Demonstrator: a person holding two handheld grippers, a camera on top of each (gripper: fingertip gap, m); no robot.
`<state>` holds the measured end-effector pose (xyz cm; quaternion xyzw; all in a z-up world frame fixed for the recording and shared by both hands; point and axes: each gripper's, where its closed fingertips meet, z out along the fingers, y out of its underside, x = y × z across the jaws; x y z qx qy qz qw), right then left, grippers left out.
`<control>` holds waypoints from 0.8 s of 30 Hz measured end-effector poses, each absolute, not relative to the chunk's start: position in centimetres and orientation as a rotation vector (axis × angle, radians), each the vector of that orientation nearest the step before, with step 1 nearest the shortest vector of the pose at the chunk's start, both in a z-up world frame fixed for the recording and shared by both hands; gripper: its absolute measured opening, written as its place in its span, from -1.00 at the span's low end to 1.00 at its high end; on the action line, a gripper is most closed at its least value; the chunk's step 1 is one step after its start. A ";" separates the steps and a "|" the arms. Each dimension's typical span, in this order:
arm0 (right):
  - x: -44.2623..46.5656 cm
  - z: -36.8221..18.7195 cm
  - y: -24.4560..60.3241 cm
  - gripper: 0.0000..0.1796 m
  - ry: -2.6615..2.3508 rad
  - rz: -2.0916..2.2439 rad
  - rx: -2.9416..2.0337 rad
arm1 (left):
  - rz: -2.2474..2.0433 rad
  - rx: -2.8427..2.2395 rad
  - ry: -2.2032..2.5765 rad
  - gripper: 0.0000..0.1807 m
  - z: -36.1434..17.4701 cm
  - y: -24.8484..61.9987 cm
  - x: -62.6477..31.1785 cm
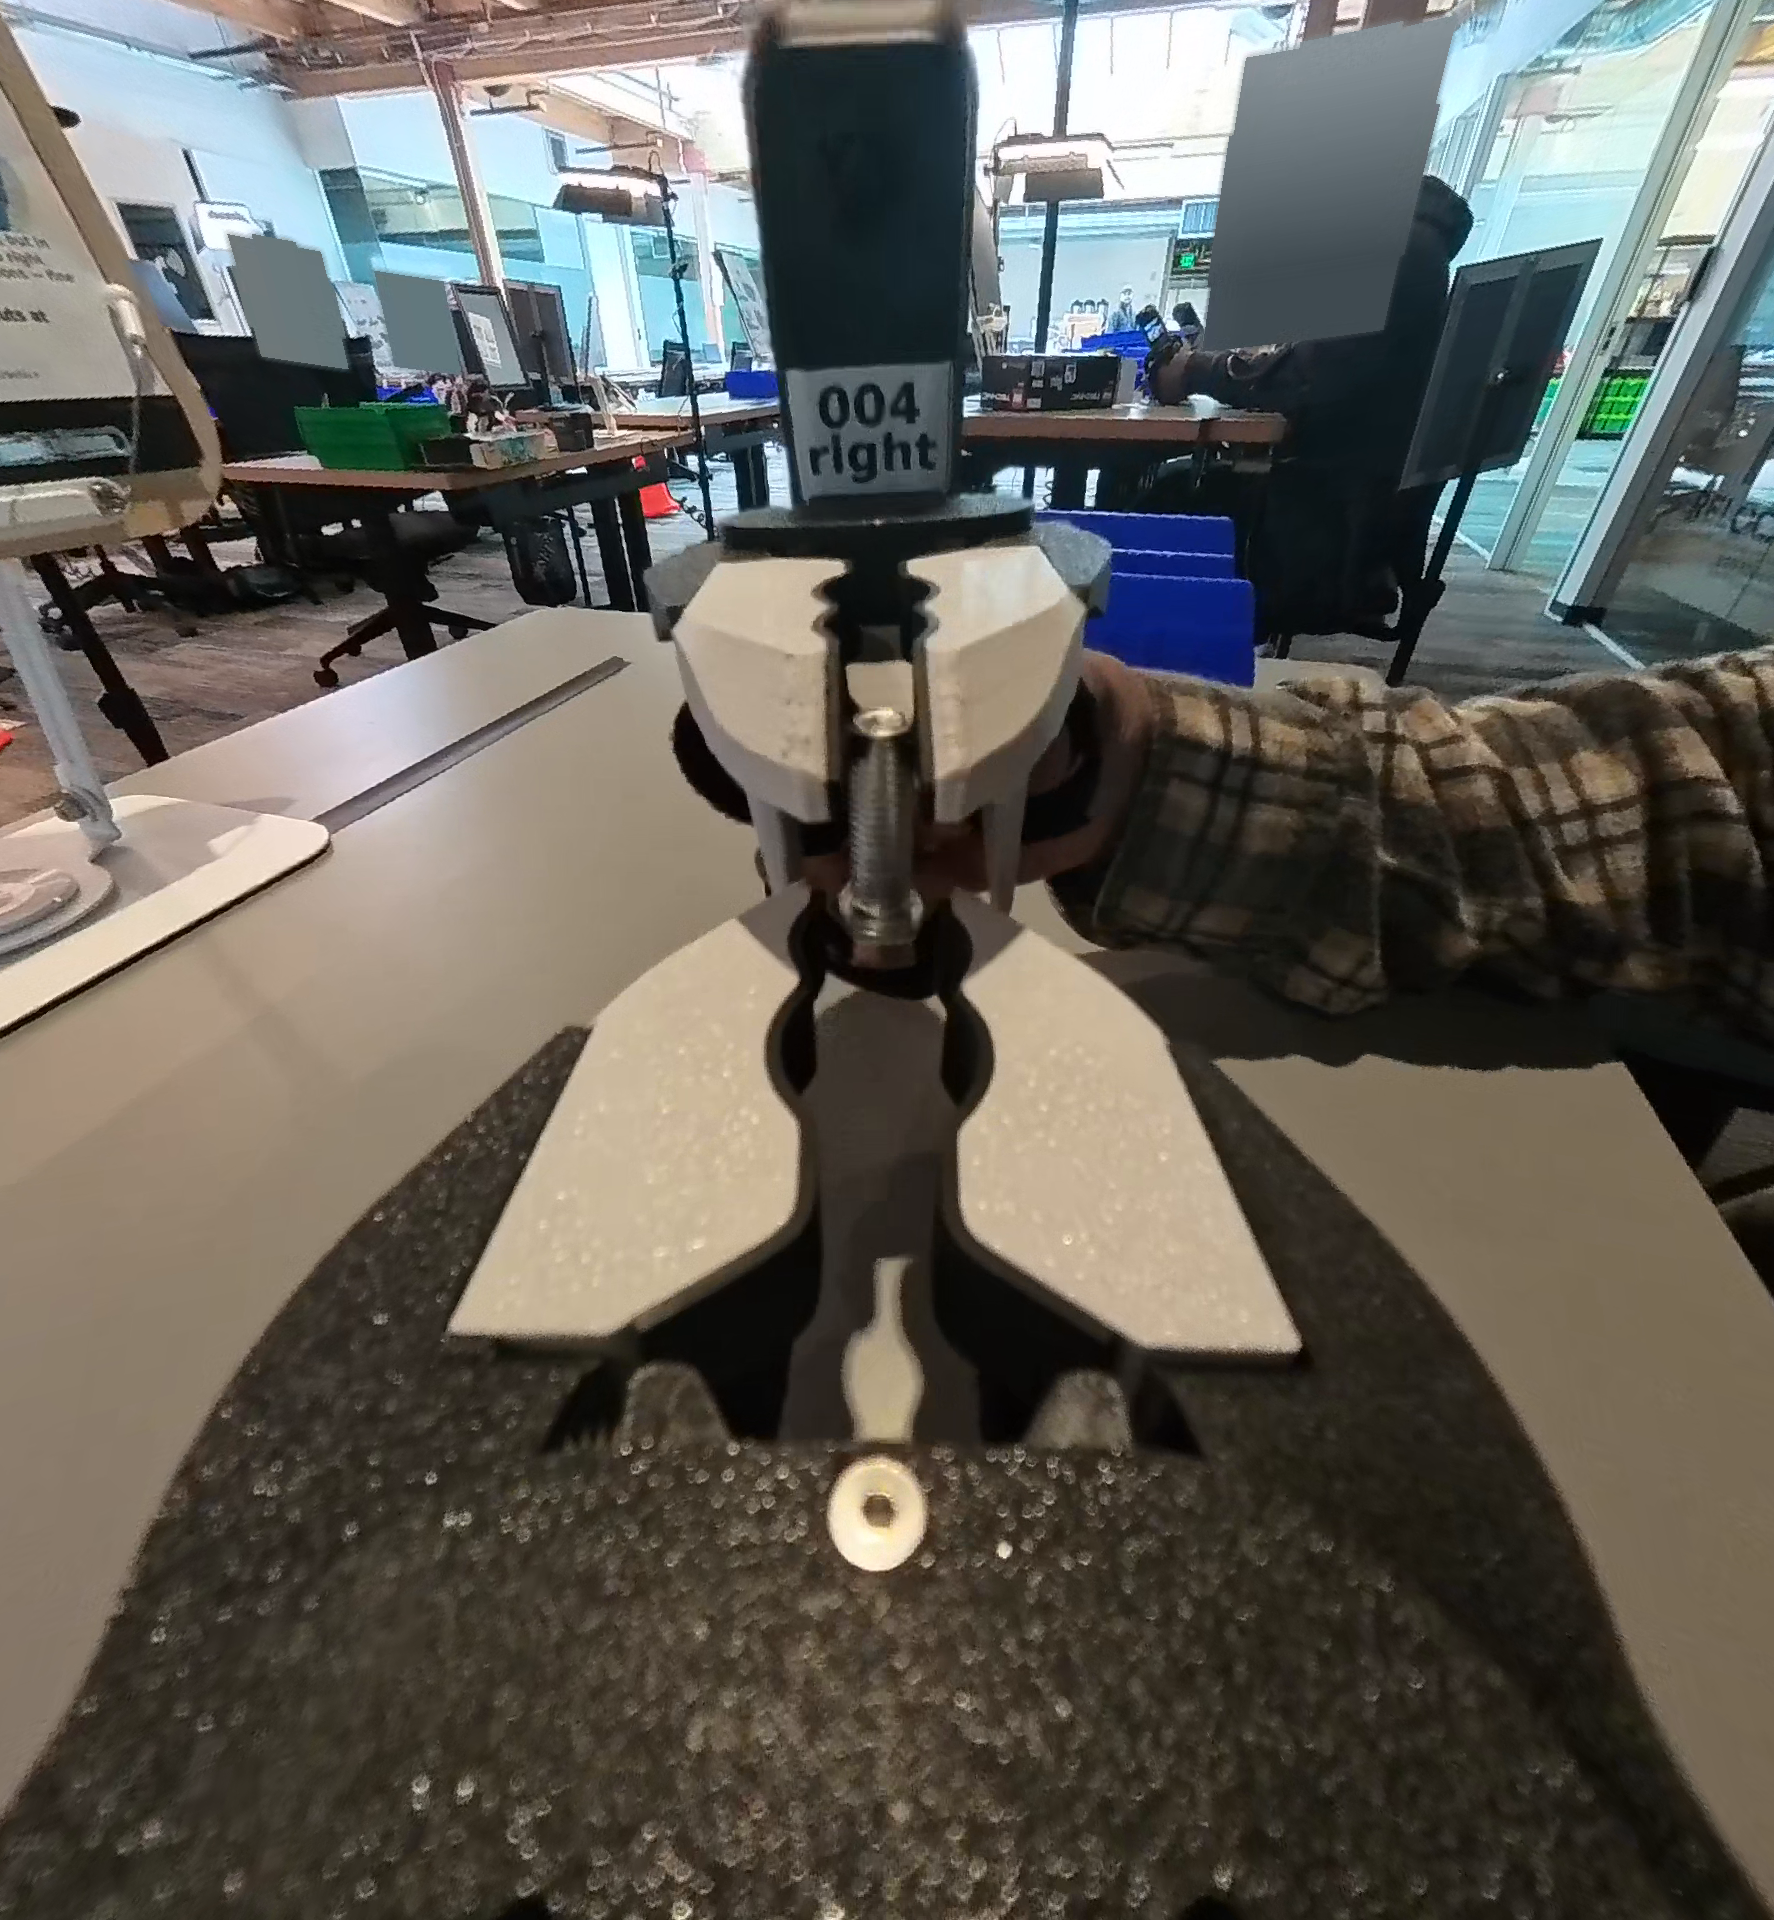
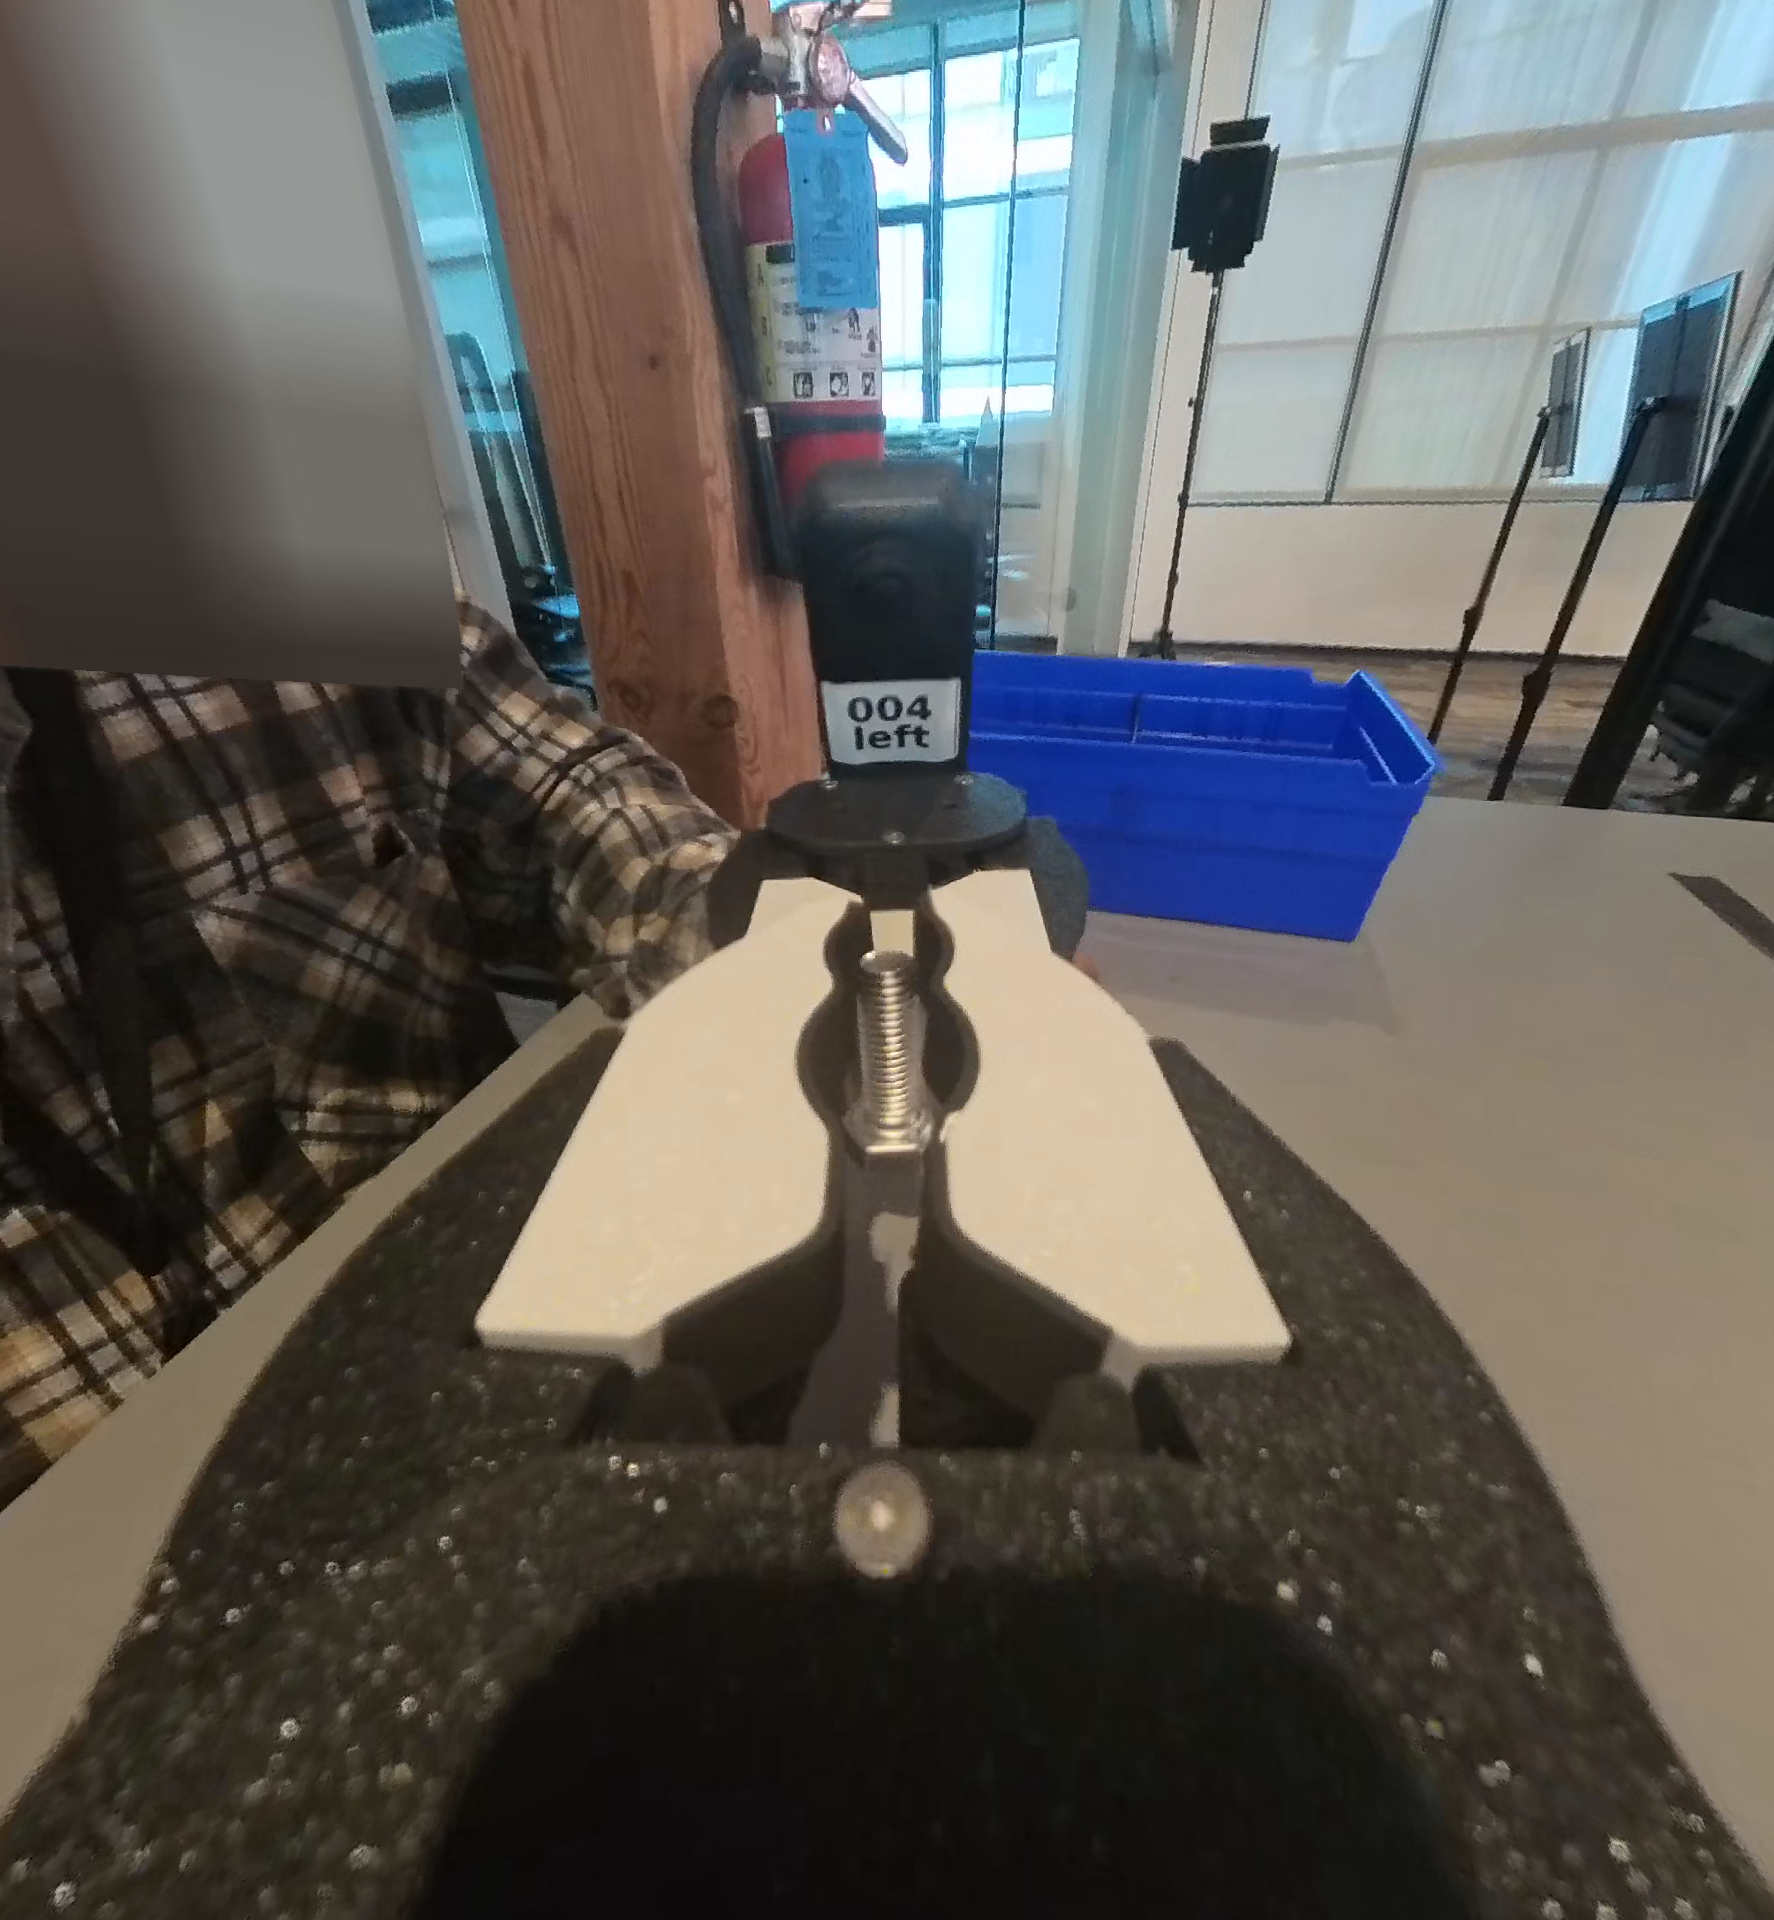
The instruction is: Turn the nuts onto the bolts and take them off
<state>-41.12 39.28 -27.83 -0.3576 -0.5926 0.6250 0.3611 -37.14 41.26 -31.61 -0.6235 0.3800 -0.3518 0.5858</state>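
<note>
Lettered items, wording not transcribed:
- White label, black print, on the black camera body at 12 o'clock, left wrist view.
- Printed sheet on a stand, 10 o'clock.
- Matching white label on the camera, right wrist view.
- Red fire extinguisher at 12 o'clock bore a blue tag and instruction panel.
</note>
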 end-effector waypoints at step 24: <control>-33.6 -27.8 45.0 -0.62 -0.997 1.586 -1.035 | -0.842 -1.470 0.858 -0.79 -32.2 41.9 -37.6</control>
